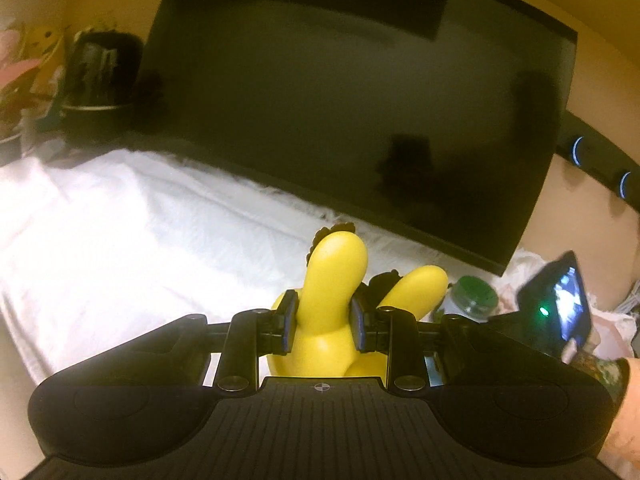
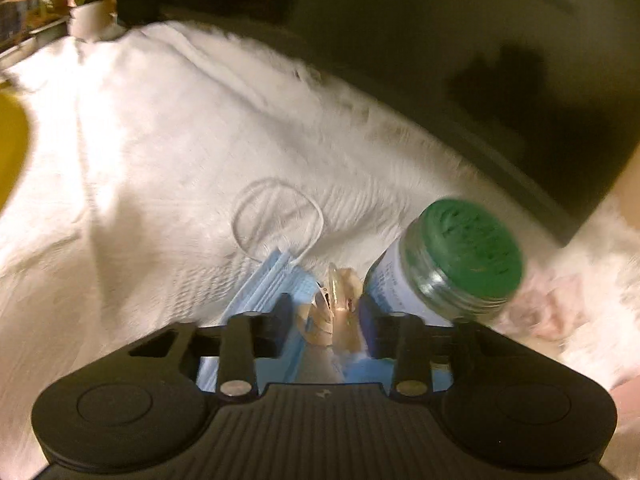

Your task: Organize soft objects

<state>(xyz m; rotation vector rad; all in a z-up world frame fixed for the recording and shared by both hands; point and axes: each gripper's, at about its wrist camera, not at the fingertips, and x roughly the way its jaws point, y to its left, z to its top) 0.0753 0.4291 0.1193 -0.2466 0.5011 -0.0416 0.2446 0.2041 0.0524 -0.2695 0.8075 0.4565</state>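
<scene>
My left gripper point(image 1: 325, 312) is shut on a yellow rubber toy point(image 1: 334, 280) with two long lobes, held over the white cloth point(image 1: 120, 232). My right gripper point(image 2: 325, 320) is around a beige hair clip point(image 2: 338, 304) that lies on blue face masks point(image 2: 264, 280); whether the pads press the clip is unclear because of blur. A white ear loop point(image 2: 276, 216) of a mask lies on the cloth point(image 2: 160, 140). A jar with a green lid point(image 2: 464, 252) stands just right of the right gripper; it also shows in the left wrist view point(image 1: 474, 294).
A large dark monitor point(image 1: 360, 100) stands behind the cloth. A dark pot point(image 1: 102, 76) and plush figures point(image 1: 28, 64) are at the far left. A phone with a lit screen point(image 1: 560, 304) is at the right. A potted plant point(image 2: 90, 4) is at the far left.
</scene>
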